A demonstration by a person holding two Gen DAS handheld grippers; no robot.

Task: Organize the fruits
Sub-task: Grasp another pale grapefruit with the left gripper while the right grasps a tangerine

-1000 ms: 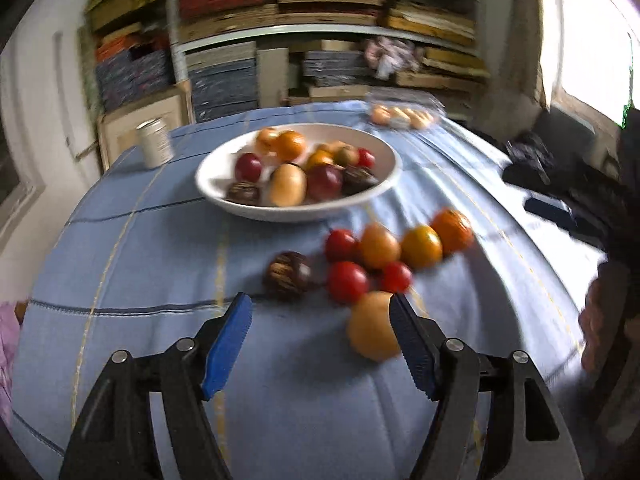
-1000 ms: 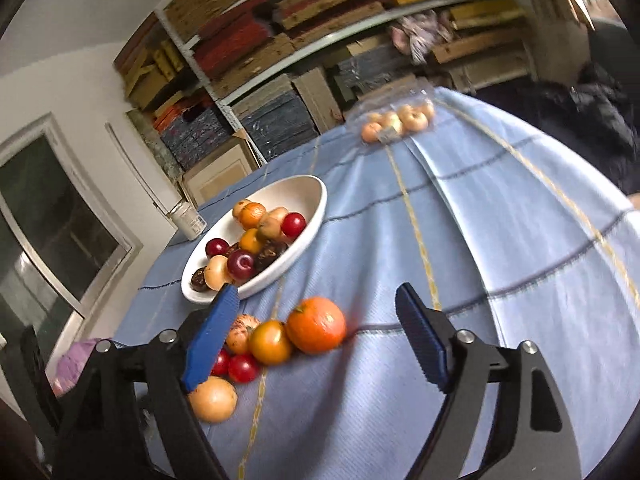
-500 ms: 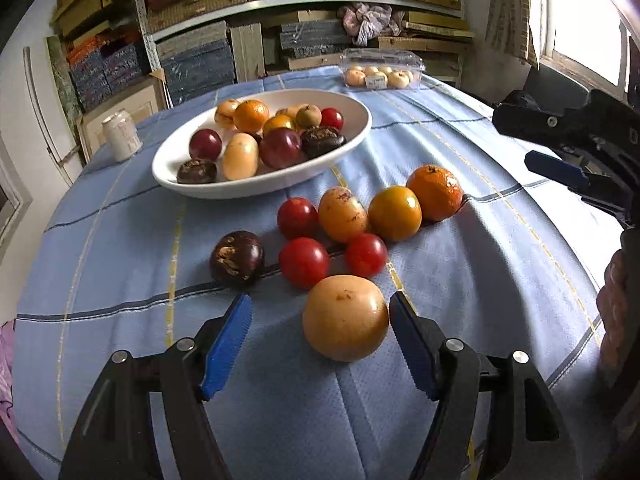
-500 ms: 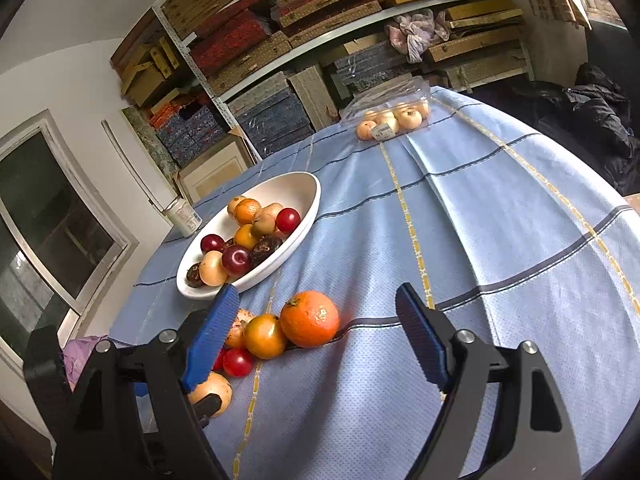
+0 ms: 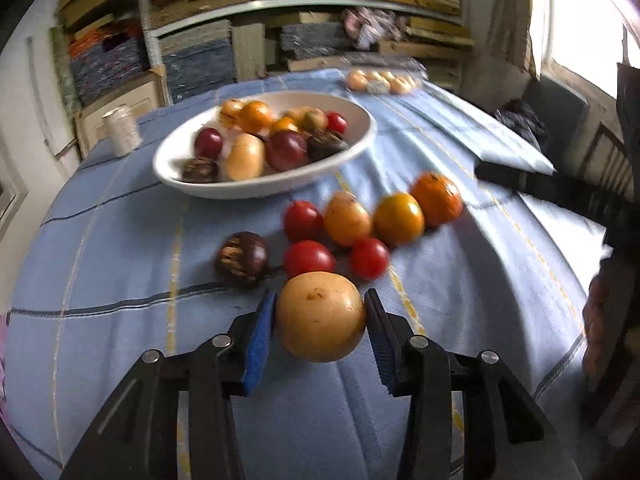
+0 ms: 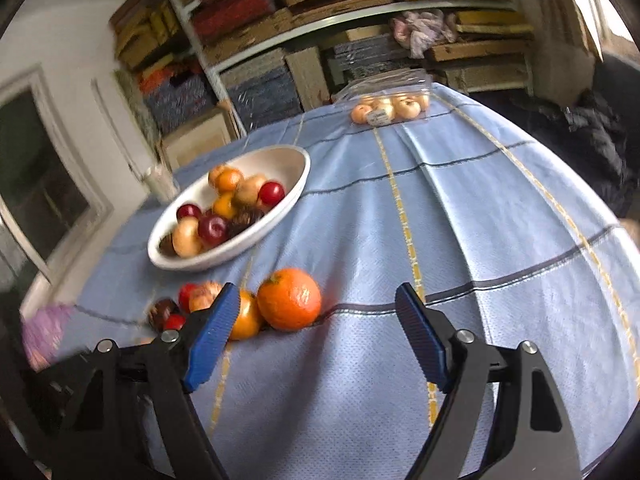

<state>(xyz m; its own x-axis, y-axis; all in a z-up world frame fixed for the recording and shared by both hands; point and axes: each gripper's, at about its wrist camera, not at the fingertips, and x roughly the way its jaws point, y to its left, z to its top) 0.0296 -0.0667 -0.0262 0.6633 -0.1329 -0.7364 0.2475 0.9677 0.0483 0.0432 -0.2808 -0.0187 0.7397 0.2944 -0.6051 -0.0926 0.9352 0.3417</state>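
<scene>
Left tongs [image 5: 320, 316] clamped on the pale yellow round fruit [image 5: 320, 316], blue pads [image 5: 258, 340] on its left and right sides, at the near edge of the loose fruit pile on the bench [image 5: 120, 248]; cannot tell if it is lifted or touching the cloth. Grip is on a smooth sphere near its widest line, so a tilt or jerk could squirt it out forward into the red tomatoes [image 5: 308, 258] just beyond and scatter the pile. Right tongs [image 6: 316, 328] spread wide, holding nothing, hovering near the orange [image 6: 289, 299]; its left pad overlaps a yellow-orange fruit [image 6: 246, 316] and could nudge it. White bowl [image 5: 256, 188] sits farther back, already crowded, so a drop-in may roll things out. Both views motion-blurred; small dark fruits [image 6: 162, 312] at the pile's left are partly hidden behind the right tongs' frame, and a plastic pack [image 6: 390, 108] at the far edge is too small to identify.
</scene>
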